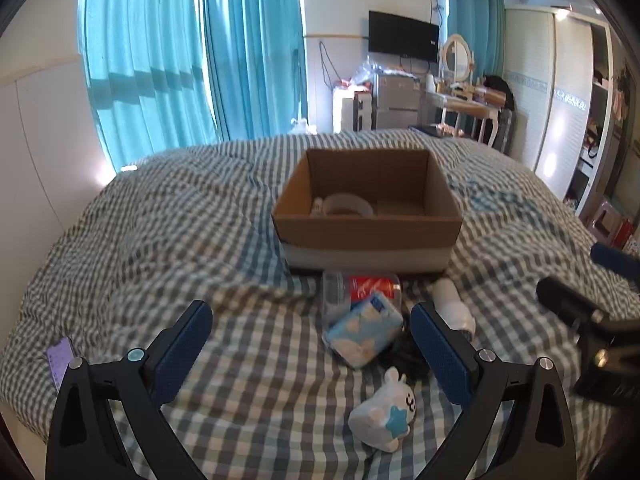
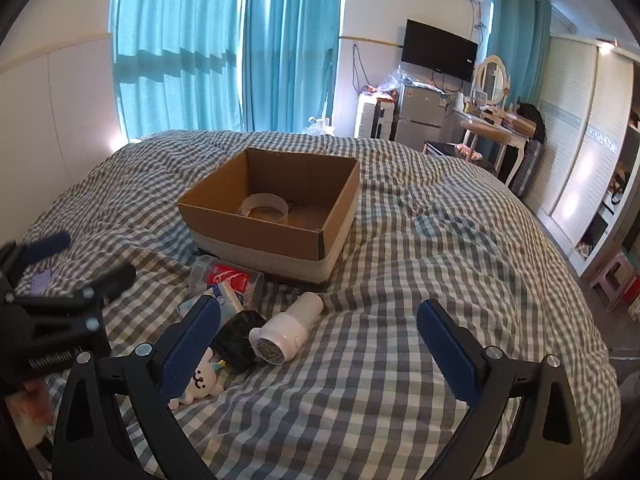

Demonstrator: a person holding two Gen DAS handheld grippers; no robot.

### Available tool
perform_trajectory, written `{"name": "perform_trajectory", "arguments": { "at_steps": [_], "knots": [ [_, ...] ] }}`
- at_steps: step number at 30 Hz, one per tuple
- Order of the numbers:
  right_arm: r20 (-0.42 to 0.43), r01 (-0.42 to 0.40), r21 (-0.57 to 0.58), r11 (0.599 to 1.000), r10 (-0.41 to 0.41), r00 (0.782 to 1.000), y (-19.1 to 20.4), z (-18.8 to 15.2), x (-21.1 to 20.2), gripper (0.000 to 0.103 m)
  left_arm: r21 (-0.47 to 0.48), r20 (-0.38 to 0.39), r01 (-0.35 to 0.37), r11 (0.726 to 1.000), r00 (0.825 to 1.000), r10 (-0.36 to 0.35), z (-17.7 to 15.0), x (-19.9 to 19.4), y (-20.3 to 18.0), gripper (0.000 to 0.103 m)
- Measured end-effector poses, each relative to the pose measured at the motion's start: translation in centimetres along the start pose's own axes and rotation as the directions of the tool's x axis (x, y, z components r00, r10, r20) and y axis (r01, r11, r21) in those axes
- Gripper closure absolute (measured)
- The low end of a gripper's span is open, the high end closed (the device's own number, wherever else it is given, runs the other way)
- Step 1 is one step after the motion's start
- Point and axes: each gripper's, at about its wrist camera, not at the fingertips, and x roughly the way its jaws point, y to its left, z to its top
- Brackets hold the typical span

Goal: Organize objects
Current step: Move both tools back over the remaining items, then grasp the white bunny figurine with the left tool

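In the left wrist view, the left gripper (image 1: 312, 344) hangs wide open over the tissue pack (image 1: 363, 334), near the box (image 1: 366, 224). In the right wrist view, the right gripper (image 2: 320, 340) gapes empty, the lint shaver (image 2: 288, 328) lying between its fingers, box (image 2: 272, 232) beyond.

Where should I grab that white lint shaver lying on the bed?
Grip the white lint shaver across its narrower cylindrical handle, coming from above with the right hand-held gripper. It lies on its side, and the wide mesh head looks harder to span.
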Motion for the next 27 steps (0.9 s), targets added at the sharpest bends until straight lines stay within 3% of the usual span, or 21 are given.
{"name": "perform_trajectory", "arguments": {
  "at_steps": [11,18,24,25,27],
  "knots": [
    [-0.022,-0.001,0.006,1.000,0.001,1.000,0.0,-0.8,0.9,0.004,0.079,-0.138,0.037,0.996,0.990,-0.026,-4.8,2.6,-2.2,0.001],
    [-0.033,-0.004,-0.009,1.000,0.004,0.999,0.9,-1.1,1.4,0.004,0.074,-0.273,0.131,0.989,0.956,-0.106,-6.4,5.2,-3.0,0.003],
    [-0.054,0.011,-0.007,1.000,-0.012,0.998,0.9,-1.4,2.3,0.004,0.095,-0.341,0.185,0.978,0.929,-0.143,-7.2,6.7,-4.7,0.034],
    [-0.057,0.012,-0.007,1.000,-0.012,0.998,0.8,-1.5,2.4,0.004,0.093,-0.346,0.198,0.976,0.925,-0.155,-7.3,6.7,-4.8,0.044],
    [-0.059,0.013,-0.006,1.000,-0.013,0.998,0.7,-1.6,2.5,0.004,0.112,-0.336,0.195,0.974,0.930,-0.147,-7.3,6.4,-5.2,0.044]
  ]
}}
